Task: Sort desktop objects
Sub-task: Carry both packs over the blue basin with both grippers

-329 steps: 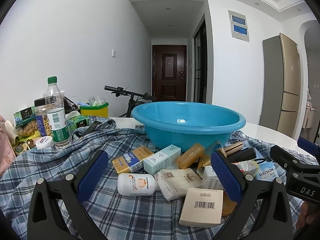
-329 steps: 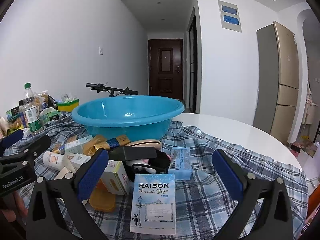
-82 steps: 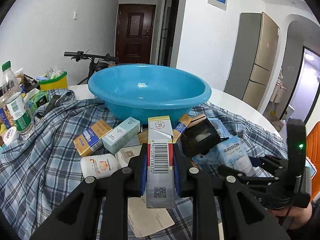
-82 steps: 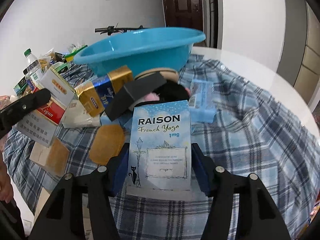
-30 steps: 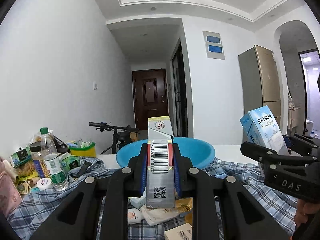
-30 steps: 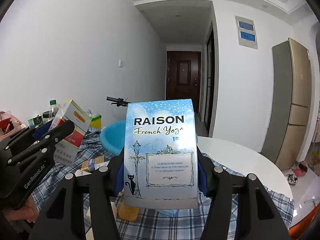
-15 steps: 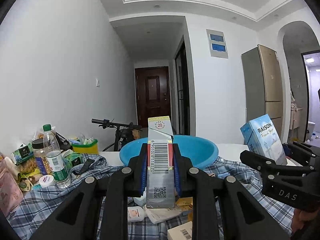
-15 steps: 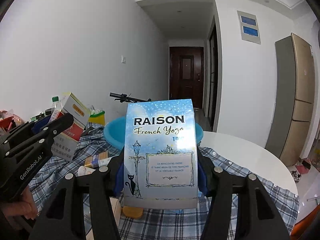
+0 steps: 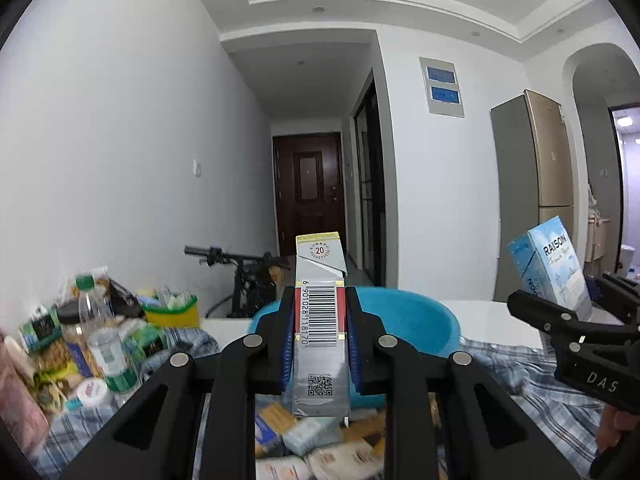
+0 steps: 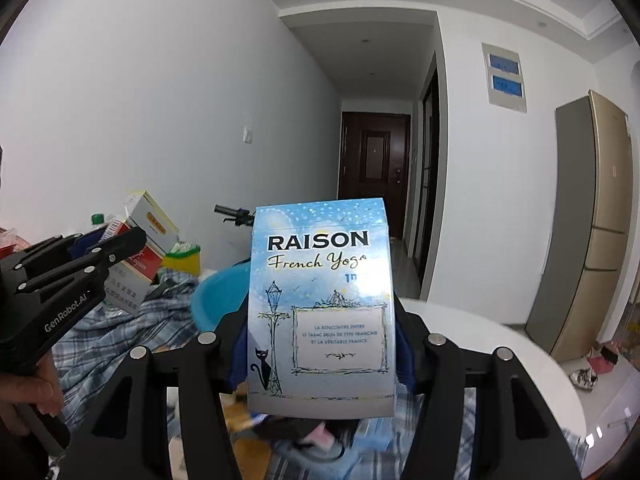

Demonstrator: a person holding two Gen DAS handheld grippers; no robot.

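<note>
Left gripper (image 9: 320, 320) clamped on a silver pack (image 9: 320, 344), raised upright above the table (image 9: 492, 320) before the blue basin (image 9: 412, 324). Right gripper (image 10: 320, 344) pinching a pale blue box (image 10: 320, 304), likewise lifted over the checked cloth (image 9: 560, 408) near the table's right edge.

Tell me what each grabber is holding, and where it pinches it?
The left gripper pinches a red-and-white cigarette pack by its narrow sides, near the middle. The right gripper pinches a blue RAISON cigarette pack by its side edges, low down.
</note>
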